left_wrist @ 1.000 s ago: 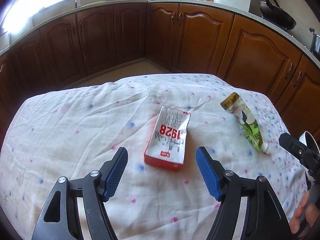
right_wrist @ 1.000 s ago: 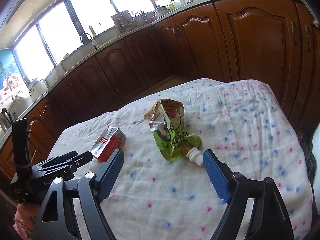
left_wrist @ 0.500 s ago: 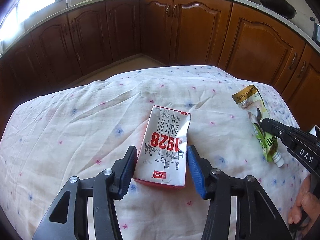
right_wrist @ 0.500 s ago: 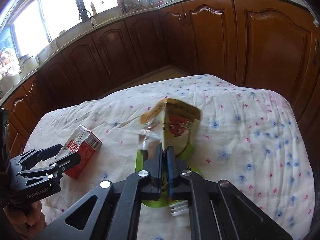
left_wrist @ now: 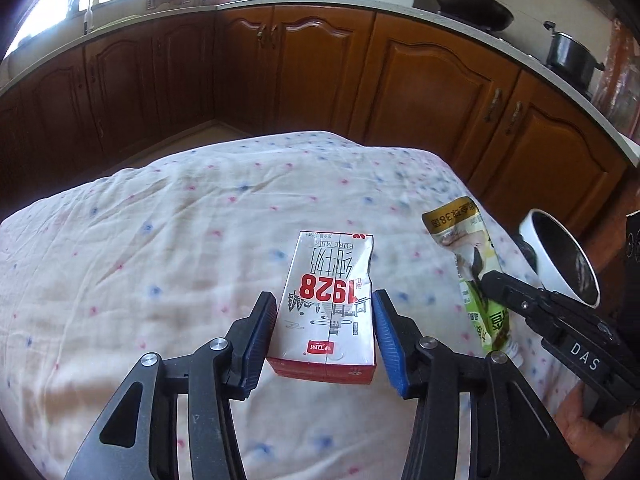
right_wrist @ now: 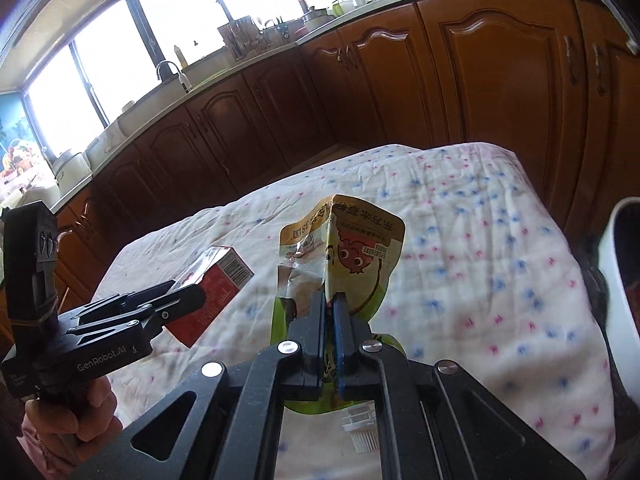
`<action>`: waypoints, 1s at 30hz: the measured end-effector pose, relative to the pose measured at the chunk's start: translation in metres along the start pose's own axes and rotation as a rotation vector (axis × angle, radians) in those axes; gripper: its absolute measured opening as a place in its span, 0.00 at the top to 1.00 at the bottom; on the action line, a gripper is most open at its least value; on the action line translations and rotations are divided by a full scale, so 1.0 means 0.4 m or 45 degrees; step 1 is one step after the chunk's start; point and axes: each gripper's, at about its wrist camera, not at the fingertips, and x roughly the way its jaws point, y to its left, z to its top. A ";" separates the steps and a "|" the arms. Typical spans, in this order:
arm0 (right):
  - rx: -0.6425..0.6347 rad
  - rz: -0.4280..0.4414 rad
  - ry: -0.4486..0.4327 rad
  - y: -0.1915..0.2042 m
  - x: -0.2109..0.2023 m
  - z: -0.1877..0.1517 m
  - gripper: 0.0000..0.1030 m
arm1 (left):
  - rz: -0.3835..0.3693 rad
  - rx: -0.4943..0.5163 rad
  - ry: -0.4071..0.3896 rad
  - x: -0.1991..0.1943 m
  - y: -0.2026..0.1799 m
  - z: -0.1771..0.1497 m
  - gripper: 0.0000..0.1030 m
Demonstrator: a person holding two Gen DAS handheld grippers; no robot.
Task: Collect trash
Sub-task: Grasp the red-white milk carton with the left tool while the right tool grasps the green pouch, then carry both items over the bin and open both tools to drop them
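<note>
- left gripper [left_wrist: 323, 330] sits low in the centre of the left wrist frame, its blue pads [left_wrist: 262, 336] pressed against both sides of the milk carton [left_wrist: 330, 300]; it is clamped on the carton.
- the milk carton (red "1928" print on a white face, red base) is at the centre of that frame, and at the left middle of the right wrist frame [right_wrist: 208, 292]; whether it rests on the cloth or is just clear of it cannot be told.
- right gripper [right_wrist: 330, 320] is in the lower centre of its own frame, fingers squeezed together on the green and yellow pouch [right_wrist: 352, 256], which stands up crumpled above them, its white cap [right_wrist: 360, 432] below.
- in the left wrist frame the pouch [left_wrist: 468, 256] is at the right middle, just beside the carton.
- a flowered white cloth [left_wrist: 160, 240] covers the table.
- a white bin rim [left_wrist: 560, 260] shows at the right edge.
</note>
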 end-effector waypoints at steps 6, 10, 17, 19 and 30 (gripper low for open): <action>0.070 -0.078 -0.078 -0.035 -0.146 -0.079 0.97 | -0.092 0.106 -0.012 -0.055 -0.078 -0.052 0.54; 0.137 -0.115 -0.124 -0.057 -0.220 -0.112 0.97 | -0.147 0.153 -0.031 -0.081 -0.108 -0.078 0.54; 0.213 -0.164 -0.171 -0.074 -0.275 -0.137 0.97 | -0.226 0.208 0.007 -0.050 -0.149 -0.073 0.55; 0.235 -0.178 -0.181 -0.080 -0.278 -0.142 0.97 | -0.229 0.227 0.032 -0.034 -0.161 -0.064 0.55; 0.324 -0.202 -0.231 -0.126 -0.333 -0.175 0.97 | -0.260 0.275 0.039 -0.029 -0.235 -0.057 0.55</action>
